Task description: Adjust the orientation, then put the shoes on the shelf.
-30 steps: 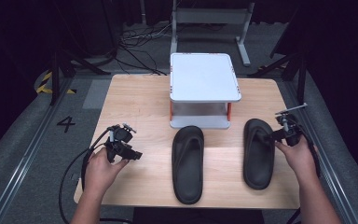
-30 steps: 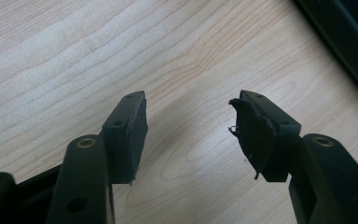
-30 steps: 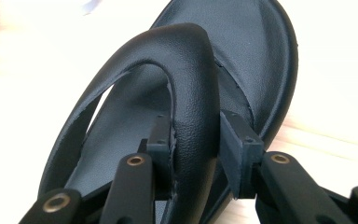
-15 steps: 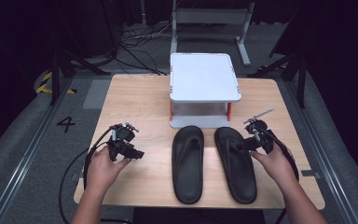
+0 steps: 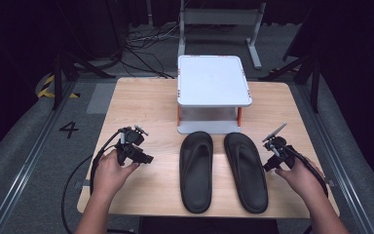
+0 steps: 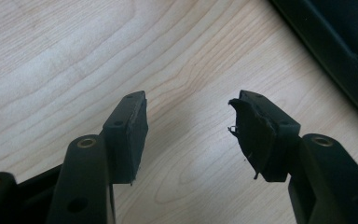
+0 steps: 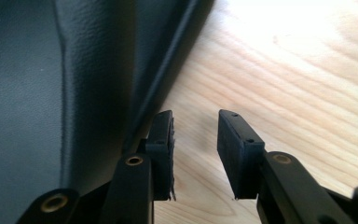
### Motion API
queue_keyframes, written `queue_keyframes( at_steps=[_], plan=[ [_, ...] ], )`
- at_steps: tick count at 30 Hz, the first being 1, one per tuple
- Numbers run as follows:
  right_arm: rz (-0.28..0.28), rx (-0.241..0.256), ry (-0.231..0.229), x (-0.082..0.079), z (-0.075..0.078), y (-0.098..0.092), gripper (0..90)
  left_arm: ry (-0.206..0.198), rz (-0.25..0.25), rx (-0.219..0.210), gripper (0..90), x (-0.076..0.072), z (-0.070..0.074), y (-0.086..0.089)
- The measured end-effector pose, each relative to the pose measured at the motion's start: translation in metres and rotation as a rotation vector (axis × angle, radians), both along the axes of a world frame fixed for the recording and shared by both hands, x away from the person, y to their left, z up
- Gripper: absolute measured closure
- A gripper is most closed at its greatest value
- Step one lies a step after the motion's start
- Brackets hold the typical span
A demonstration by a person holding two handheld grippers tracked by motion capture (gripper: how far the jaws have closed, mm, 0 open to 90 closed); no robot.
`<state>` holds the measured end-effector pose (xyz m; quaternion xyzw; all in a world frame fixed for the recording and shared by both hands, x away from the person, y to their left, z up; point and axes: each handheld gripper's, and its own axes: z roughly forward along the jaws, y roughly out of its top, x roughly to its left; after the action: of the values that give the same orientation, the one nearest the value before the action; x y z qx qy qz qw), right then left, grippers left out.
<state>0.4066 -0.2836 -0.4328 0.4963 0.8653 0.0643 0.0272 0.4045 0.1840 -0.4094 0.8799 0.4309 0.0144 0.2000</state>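
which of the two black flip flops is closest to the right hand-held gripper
The right flip-flop, lying just beside the right hand-held gripper. The left flip-flop lies one place farther, toward the table's middle.

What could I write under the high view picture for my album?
Two black sandals side by side on a table, open grippers at either side.
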Motion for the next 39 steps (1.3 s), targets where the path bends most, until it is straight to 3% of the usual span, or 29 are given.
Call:
queue_keyframes(
  at_steps=[2,4,7,15,22,26,36,39],
  plan=[
    [-0.006,-0.012,-0.006,-0.002,0.002,0.002,66.6,0.005,-0.004,-0.001,44.3,0.002,-0.001,-0.002],
    [-0.019,0.018,0.002,-0.003,0.003,0.002,66.4,0.01,-0.004,0.0,44.3,0.003,-0.001,-0.003],
    [0.003,0.089,0.02,-0.006,0.003,0.01,64.5,0.015,-0.008,0.007,44.3,0.004,-0.003,-0.005],
    [0.097,0.128,0.007,-0.009,0.001,0.044,63.1,0.011,-0.003,0.006,44.3,0.001,-0.002,-0.002],
    [0.13,0.127,-0.066,-0.006,0.0,0.057,59.6,0.01,-0.003,0.006,44.3,0.0,-0.002,-0.002],
    [0.134,0.132,-0.081,-0.007,0.001,0.057,56.5,0.01,-0.002,0.006,44.3,0.001,-0.002,0.0],
    [0.137,0.18,-0.2,-0.024,0.029,0.063,46.5,-0.006,0.01,0.0,43.7,0.002,0.001,0.001],
    [0.148,0.181,-0.202,-0.029,0.034,0.072,46.8,-0.018,0.02,-0.005,43.5,0.003,0.004,0.004]
  ],
)
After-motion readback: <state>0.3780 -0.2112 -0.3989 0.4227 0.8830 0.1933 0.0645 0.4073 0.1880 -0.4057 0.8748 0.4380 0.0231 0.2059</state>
